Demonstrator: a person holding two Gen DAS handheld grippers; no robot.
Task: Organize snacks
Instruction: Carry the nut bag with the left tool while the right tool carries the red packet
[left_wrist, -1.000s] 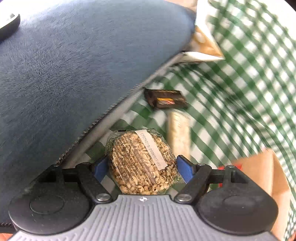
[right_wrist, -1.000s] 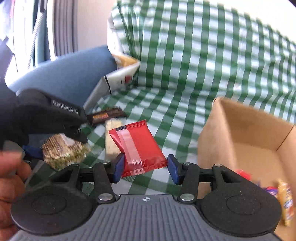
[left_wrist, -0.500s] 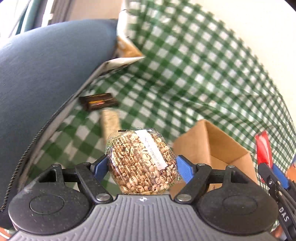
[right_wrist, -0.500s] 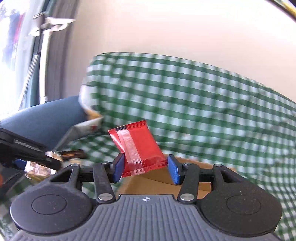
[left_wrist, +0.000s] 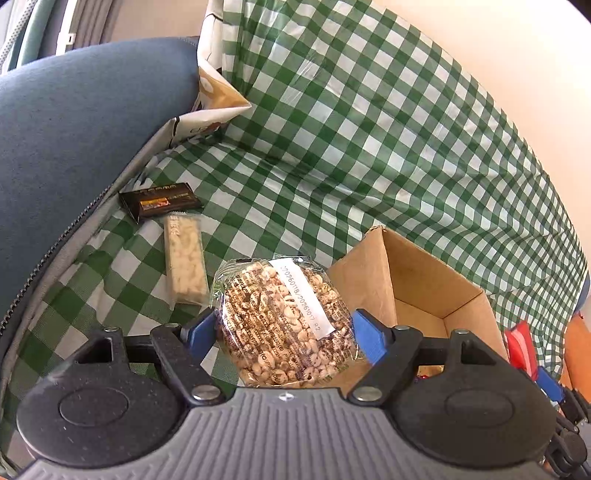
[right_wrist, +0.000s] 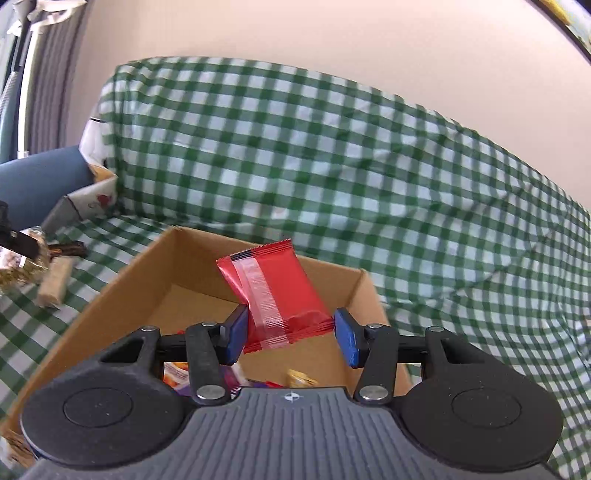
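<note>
My left gripper is shut on a round clear pack of puffed cereal, held above the near left corner of an open cardboard box. My right gripper is shut on a red snack packet that stands tilted over the same cardboard box. Several small wrapped snacks lie on the box floor. On the green checked cloth left of the box lie a pale cereal bar and a dark chocolate bar.
A blue cushion rises on the left, with a white and tan snack bag wedged against it. The checked cloth climbs up a backrest behind the box. A pale wall stands beyond. The right gripper's tip with its red packet shows at the left view's right edge.
Both grippers have swung right, away from the cushion and the bars. The red packet now hangs over the box, and the cereal pack has come up to the box's corner.
</note>
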